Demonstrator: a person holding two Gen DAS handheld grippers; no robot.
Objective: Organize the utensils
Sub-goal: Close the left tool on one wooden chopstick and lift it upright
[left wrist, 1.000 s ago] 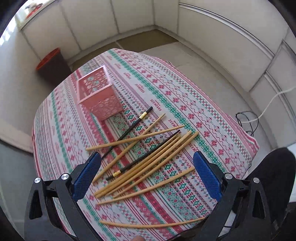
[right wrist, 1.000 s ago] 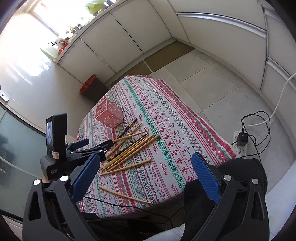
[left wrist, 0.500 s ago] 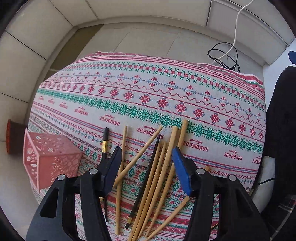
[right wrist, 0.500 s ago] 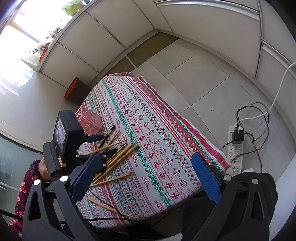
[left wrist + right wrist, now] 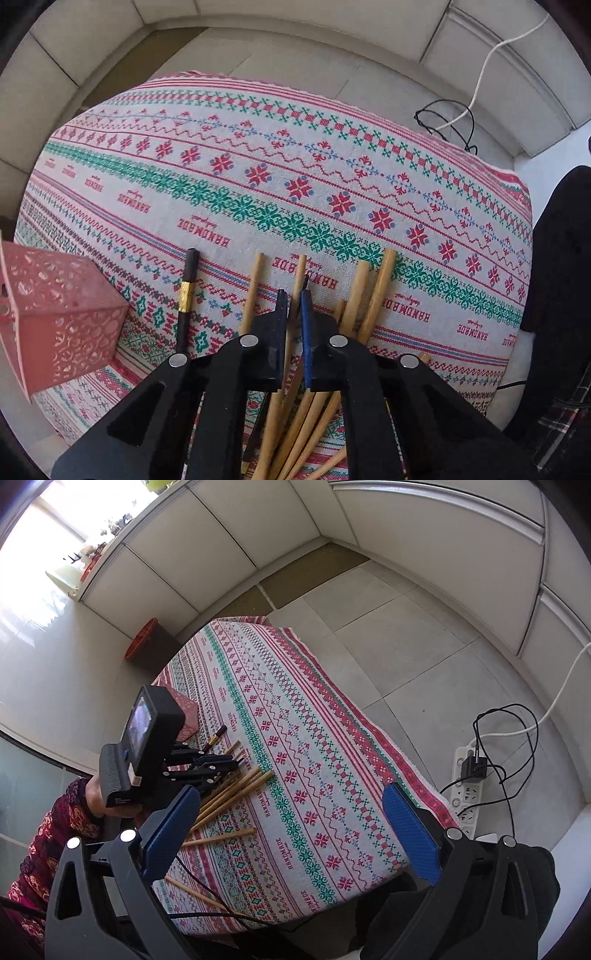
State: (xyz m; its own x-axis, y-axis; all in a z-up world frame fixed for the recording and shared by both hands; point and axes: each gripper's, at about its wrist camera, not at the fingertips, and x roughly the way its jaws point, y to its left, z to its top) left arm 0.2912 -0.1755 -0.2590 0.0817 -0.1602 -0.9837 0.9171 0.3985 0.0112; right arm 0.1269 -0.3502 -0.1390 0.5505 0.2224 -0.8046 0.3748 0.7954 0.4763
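**Left gripper closed over the chopstick pile, right gripper wide open above the table**

The left gripper [image 5: 294, 301] points down onto the patterned tablecloth [image 5: 280, 177], and its jaws have just been closing; now they stand almost together. A thin dark chopstick tip [image 5: 305, 281] shows in the narrow gap between them, but whether the pads really press on it I cannot tell. The wooden chopsticks [image 5: 373, 295] lie in a loose fan directly under and on both sides of this gripper, with their ends reaching just beyond the fingertips. One black chopstick with a gold band [image 5: 186, 295] lies apart, to the left of the jaws. Further left, near the gripper's body, stands the pink perforated basket [image 5: 62, 317].

The right gripper [image 5: 291, 834] is held above the near edge of the table with its jaws wide apart and nothing between them. In front of its left finger lie more wooden chopsticks [image 5: 236, 794], and there the left gripper [image 5: 236, 762] stands over them, held by a hand with a patterned sleeve [image 5: 44, 849].
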